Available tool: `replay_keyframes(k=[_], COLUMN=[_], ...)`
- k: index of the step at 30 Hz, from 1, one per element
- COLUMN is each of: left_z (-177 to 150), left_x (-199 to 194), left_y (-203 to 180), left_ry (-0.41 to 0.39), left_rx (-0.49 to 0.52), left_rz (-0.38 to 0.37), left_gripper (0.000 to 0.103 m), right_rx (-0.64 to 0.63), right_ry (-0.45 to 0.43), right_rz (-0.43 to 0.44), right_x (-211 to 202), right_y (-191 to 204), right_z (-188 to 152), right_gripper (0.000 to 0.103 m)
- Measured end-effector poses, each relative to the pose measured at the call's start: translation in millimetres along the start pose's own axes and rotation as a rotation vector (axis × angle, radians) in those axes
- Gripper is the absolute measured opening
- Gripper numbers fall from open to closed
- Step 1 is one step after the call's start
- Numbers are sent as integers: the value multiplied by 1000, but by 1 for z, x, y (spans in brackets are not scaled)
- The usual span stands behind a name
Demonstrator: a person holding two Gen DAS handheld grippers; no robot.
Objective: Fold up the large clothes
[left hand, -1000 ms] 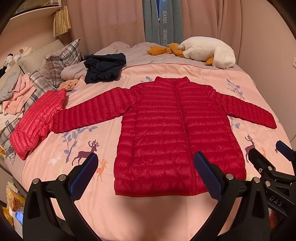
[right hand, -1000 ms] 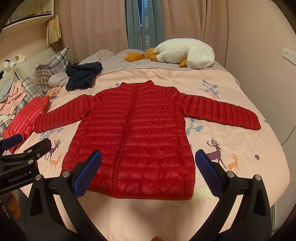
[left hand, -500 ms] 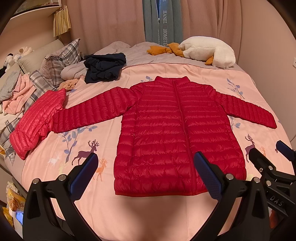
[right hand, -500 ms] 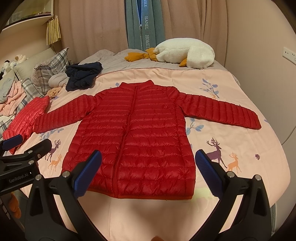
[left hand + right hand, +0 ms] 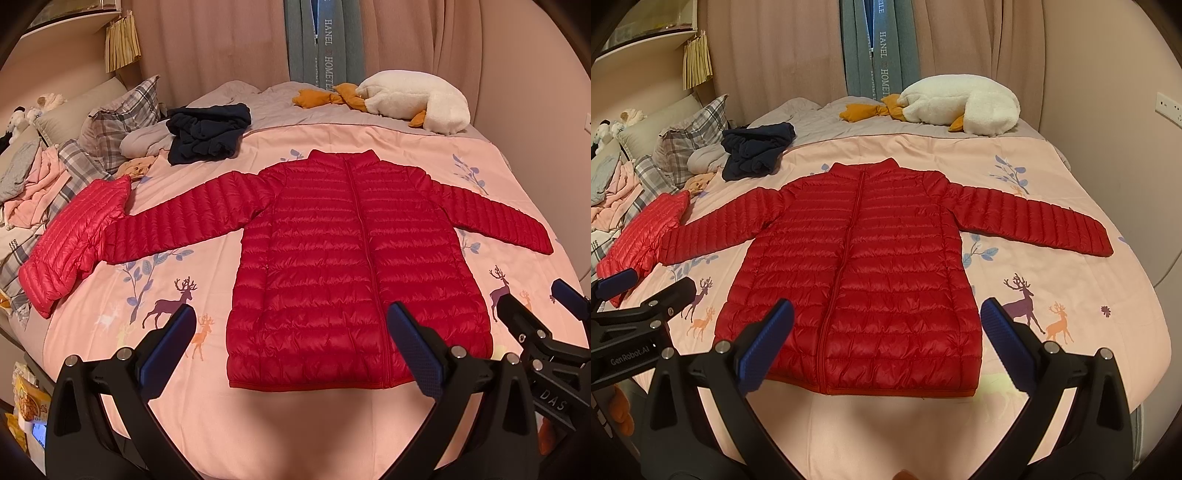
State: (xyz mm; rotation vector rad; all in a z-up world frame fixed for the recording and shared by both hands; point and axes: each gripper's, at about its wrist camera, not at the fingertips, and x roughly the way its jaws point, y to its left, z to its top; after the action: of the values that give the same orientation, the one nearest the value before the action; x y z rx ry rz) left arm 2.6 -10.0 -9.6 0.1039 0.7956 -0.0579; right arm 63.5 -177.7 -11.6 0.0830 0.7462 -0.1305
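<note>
Fingers (image 5: 631, 278) above "GenRobot.AI" label (image 5: 629, 356)

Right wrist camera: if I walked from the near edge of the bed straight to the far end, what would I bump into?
Right gripper → red puffer jacket → grey blanket → white goose plushie → curtains.
</note>
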Motion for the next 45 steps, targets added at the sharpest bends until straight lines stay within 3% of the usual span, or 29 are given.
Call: replay_keyframes(k=[2, 5, 8, 10, 14, 23, 26, 29, 34, 36, 45], left_z=[-1, -5, -10, -15, -27, -49, -52, -50, -53, -47, -24], left_x=[2, 14, 34, 56, 97, 194, 219, 243, 273, 278, 303], left_y=[1, 11, 33, 57, 105, 253, 295, 343, 403, 421, 448], left_ry=[4, 15, 38, 58, 42, 8, -2, -40, -104, -146, -177], left_rx=[-9, -64, -171, -306, -492, -923, -997, -1029, -1129, -1127, -1120], left_rz=[-12, -91, -273, -366, -360, -341, -307, -251, -322, -312, -257], left_gripper=[102, 102, 102, 102, 102, 102, 102, 102, 102, 102, 102], right_rx=[10, 96, 162, 203, 225, 203, 170, 142, 95, 76, 32], right_ry=[1, -8, -52, -56, -41, 45, 64, 84, 121, 122, 133], right_rz=[18, 194, 388, 512, 617, 664, 643, 618, 578, 558, 531], right_x=[1, -2, 2, 9, 25, 66, 75, 87, 103, 105, 118], right_y=[2, -4, -10, -9, 1, 17, 26, 33, 43, 47, 59], right_z=[-3, -7, -16, -23, -32, -24, -18, -13, -11, -9, -4], right_gripper=[101, 101, 101, 101, 101, 101, 101, 101, 101, 101, 101])
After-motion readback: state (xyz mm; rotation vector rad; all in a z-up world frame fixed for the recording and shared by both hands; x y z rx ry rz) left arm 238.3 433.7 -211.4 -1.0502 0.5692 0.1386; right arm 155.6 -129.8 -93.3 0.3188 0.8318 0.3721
